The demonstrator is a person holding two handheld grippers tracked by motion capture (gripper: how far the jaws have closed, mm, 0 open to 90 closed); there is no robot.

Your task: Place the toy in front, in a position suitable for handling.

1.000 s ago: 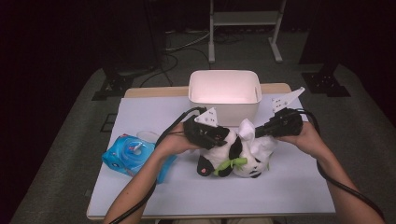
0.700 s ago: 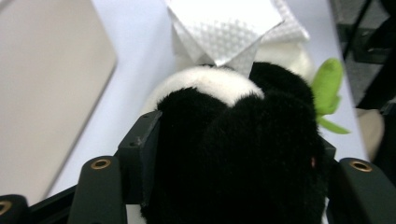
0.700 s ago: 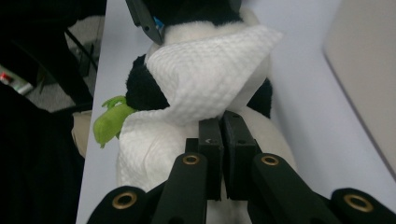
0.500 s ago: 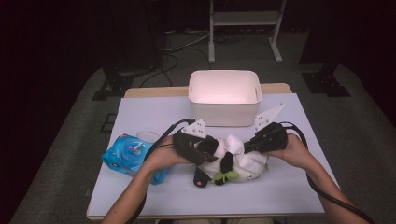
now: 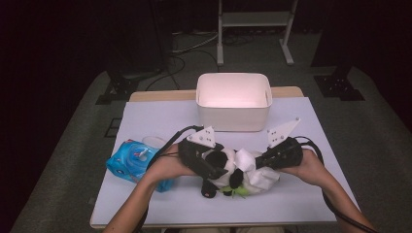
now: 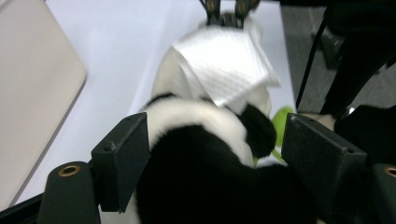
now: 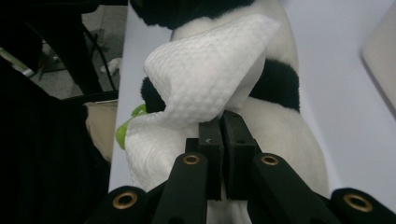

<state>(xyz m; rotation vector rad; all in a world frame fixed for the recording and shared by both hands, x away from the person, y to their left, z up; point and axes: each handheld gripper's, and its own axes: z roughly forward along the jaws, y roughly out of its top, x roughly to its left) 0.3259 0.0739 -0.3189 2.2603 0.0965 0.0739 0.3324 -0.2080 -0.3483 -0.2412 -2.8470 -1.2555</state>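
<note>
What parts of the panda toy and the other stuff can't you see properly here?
- Panda toy, high view: its face, hidden by the left gripper and the white wipe.
- White bin, high view: its floor is washed out by glare.
- Blue wipes pack, high view: its label is too small to read.

On the worktop (image 5: 160, 121): 1 plush panda (image 5: 221, 167), 1 white wipe (image 5: 250, 167) lying on it, 1 white bin (image 5: 233, 102), 1 blue pack of wipes (image 5: 128, 160). There are 2 claws: the left claw (image 5: 211, 174) and the right claw (image 5: 257, 162).
</note>
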